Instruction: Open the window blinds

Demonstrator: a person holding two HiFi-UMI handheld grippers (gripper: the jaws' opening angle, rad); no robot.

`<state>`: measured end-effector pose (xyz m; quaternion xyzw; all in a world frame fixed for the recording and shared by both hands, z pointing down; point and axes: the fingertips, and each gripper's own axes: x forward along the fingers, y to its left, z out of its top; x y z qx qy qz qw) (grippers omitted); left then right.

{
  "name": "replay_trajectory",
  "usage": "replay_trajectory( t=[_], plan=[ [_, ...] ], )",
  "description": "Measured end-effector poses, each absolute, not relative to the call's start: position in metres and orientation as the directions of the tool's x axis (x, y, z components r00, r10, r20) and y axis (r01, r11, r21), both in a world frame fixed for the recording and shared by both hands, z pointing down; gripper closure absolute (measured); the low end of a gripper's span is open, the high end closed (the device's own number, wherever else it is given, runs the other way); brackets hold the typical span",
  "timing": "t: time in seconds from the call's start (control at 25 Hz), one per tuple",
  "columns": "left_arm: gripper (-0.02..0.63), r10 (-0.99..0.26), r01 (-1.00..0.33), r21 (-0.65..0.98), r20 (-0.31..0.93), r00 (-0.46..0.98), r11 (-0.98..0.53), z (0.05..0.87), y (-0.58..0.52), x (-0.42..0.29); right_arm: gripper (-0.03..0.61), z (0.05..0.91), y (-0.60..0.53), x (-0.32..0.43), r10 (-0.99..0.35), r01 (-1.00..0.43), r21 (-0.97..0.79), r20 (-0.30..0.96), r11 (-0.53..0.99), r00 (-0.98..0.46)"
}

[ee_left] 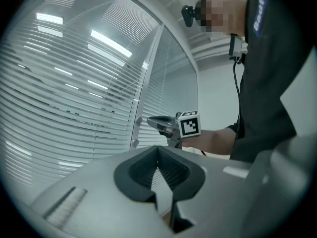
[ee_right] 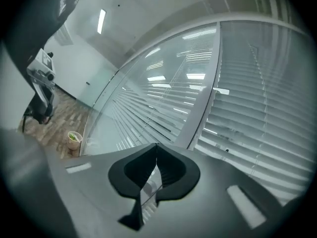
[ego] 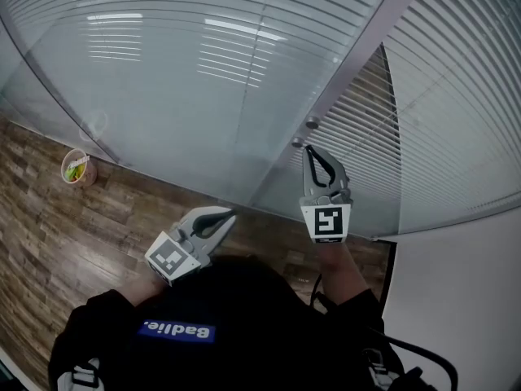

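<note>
Right tongs (ego: 309, 155) closed, empty, tip beside lower knob (ego: 298, 142) on frame post (ego: 350, 63). Left tongs (ego: 228, 216) closed, empty, well off it. Blinds (ego: 456, 96) flank post. Open right tongs, straddle knob, twist.

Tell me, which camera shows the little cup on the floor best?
The head view. It looks down on the cup standing on the wooden floor beside the glass wall, with something green inside. The right gripper view shows the cup too, but tiny and far off to the left. The left gripper view doesn't show it.
</note>
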<state>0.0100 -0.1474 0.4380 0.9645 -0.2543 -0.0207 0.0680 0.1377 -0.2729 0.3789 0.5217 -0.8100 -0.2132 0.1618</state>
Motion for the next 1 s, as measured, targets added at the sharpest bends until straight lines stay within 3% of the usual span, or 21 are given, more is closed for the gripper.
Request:
replay_trajectory(
  t=[0.32, 0.68, 1.0],
  plan=[
    [0.614, -0.488, -0.485, 0.125, 0.008, 0.873, -0.866, 0.441, -0.145, 0.008, 0.525, 0.380, -0.299, 0.146, -0.936, -0.639, 0.706, 0.101, 0.306, -0.336],
    [0.614, -0.503, -0.500, 0.130, 0.015, 0.864, -0.856, 0.444, -0.144, 0.001, 0.482, 0.389, -0.319, 0.150, -0.967, -0.313, 0.930, 0.130, 0.196, -0.219],
    [0.615, -0.514, -0.512, 0.126, 0.023, 0.858, -0.850, 0.445, -0.146, -0.005, 0.466, 0.399, -0.328, 0.156, -0.977, -0.047, 0.988, 0.137, 0.147, -0.163]
  ],
)
